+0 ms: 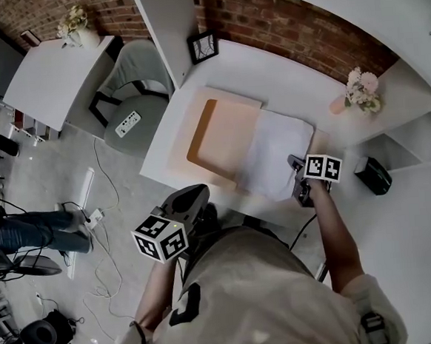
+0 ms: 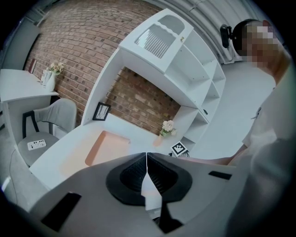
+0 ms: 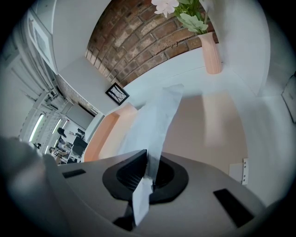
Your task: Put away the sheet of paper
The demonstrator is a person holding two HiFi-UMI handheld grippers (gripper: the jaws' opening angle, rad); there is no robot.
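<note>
Idling pressed together is the left hand-held gripper (image 2: 147,162); the right hand-held gripper (image 3: 147,161) is pinching the sheet of paper (image 3: 156,115) edgewise for carrying.

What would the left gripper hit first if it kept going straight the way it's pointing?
Probably the left gripper would meet the white desk top, just right of the orange folder; depth is hard to judge.

Sheet of paper (image 1: 277,151) just right of the tray (image 1: 216,134) on the desk (image 1: 282,73), picture frame (image 1: 203,47) behind, vase (image 1: 338,105) far right.
</note>
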